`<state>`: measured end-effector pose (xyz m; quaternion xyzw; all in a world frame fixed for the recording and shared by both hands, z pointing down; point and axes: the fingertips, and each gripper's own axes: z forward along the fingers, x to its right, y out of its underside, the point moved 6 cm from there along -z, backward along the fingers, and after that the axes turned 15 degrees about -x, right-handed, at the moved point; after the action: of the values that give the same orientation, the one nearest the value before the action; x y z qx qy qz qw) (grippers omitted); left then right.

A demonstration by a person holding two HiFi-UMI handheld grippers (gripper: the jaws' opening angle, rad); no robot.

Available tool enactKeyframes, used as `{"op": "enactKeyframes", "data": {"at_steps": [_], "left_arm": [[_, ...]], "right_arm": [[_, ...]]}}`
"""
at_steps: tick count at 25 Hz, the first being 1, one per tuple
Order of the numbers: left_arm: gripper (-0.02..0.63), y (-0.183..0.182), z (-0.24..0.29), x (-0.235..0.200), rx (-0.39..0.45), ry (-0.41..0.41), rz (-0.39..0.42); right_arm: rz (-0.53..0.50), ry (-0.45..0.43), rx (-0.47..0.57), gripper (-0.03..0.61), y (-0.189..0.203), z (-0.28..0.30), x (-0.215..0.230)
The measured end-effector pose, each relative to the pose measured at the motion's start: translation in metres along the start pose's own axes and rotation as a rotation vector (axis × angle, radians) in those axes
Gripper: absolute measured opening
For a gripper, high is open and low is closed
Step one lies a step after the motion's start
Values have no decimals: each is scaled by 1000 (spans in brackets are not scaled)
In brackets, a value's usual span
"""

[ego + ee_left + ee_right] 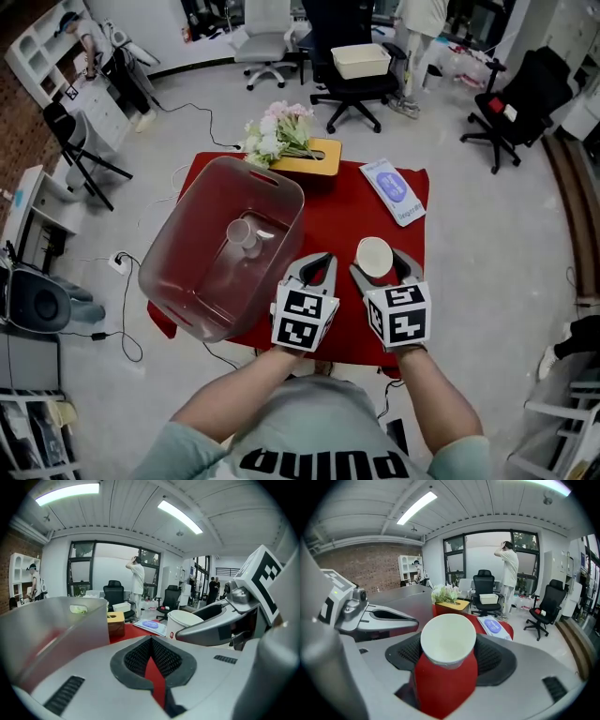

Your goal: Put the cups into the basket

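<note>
A white paper cup (374, 255) stands on the red table (337, 220), right of the basket. My right gripper (382, 265) is shut on it, one jaw against each side; the right gripper view shows the cup (447, 639) filling the gap between the jaws of the right gripper (447, 660). My left gripper (319, 261) is shut and empty, close beside the right one and just off the basket's near right corner. The translucent plastic basket (281, 183) holds one clear cup (242, 232) lying on its bottom.
A yellow tissue box (314, 157) with a bunch of pale flowers (277, 131) sits at the table's far edge. A blue and white packet (394, 189) lies at the far right corner. Office chairs (356, 84) and people stand beyond.
</note>
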<state>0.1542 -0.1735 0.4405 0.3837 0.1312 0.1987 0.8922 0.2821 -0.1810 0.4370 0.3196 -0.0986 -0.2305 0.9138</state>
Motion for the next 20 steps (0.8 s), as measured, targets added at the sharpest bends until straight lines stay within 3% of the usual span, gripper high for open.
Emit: {"op": "enactKeyframes", "data": {"at_steps": [11,20], "left_arm": [[3,-44,-71,4,125,16,37],[3,-59,-124,-31,170,-48,41]], "right_arm": [[-55,-21,134,345,-50,-66,-35],[-115,-89,203,345,-90,-84,-83]]}}
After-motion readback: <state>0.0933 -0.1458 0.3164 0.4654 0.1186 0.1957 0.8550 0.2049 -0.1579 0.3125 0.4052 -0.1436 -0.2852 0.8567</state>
